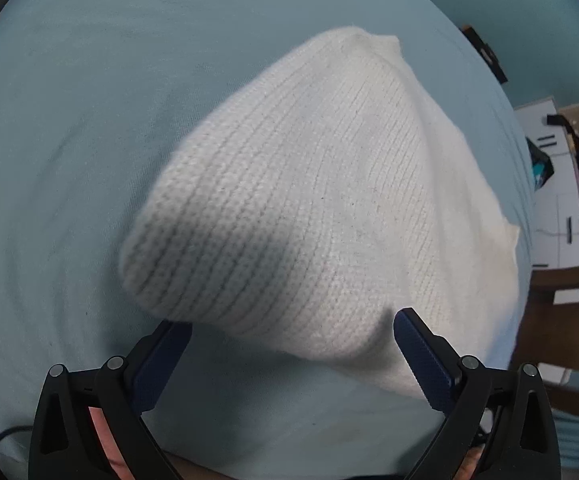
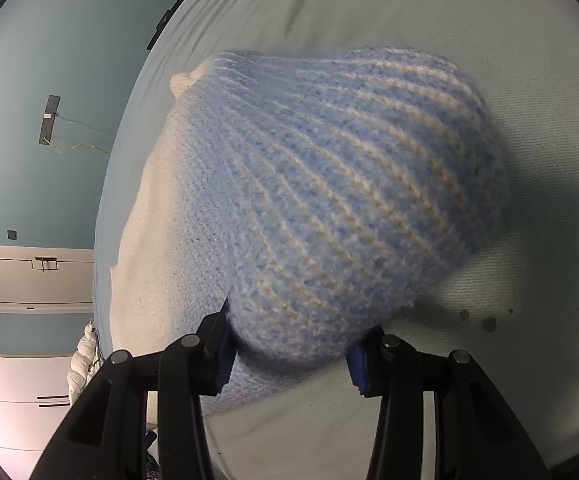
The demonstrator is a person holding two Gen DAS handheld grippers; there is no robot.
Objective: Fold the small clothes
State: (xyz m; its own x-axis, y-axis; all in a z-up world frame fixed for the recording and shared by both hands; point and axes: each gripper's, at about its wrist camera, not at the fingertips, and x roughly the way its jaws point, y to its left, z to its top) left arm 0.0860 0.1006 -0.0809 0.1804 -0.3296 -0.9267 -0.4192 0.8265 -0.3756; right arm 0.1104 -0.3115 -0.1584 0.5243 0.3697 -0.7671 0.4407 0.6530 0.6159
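Knit beanie (image 1: 309, 200), white on one face and blue-and-cream ribbed on the other, spread over a pale blue cloth-covered table (image 1: 69, 120), at the approach stage of folding.

Nearest the left lens: left gripper (image 1: 293, 320) with jaws spread wide, blue pads (image 1: 421, 360) flanking the beanie's near hem, the right-hand pad at or just under the knit edge, the other just beside it; nothing clamped. Contact between pad and knit not certain from this angle.

Nearest the right lens: right gripper (image 2: 289, 348) likewise parted, fingers (image 2: 223, 356) straddling the blue ribbed end (image 2: 349, 184) of the beanie, one pad tucked against the knit's underside, no pinch made.

Farther out in the left view: white face of the beanie rising toward its crown, lying flat on the cloth, edges soft with blur. Farther out in the right view: ribbed blue band over a white layer (image 2: 149, 240), a few dark spots (image 2: 485, 320) on the cloth beside it.

Beyond the table: wooden chair (image 1: 561, 340), white cabinets (image 1: 561, 208), teal wall (image 2: 49, 80).

Likely next: closing both pairs of fingers on the near hem, gripping both knit layers together, then carrying that edge across toward the crown. Thick, stretchy knit liable to slip or bunch under a shallow pinch.
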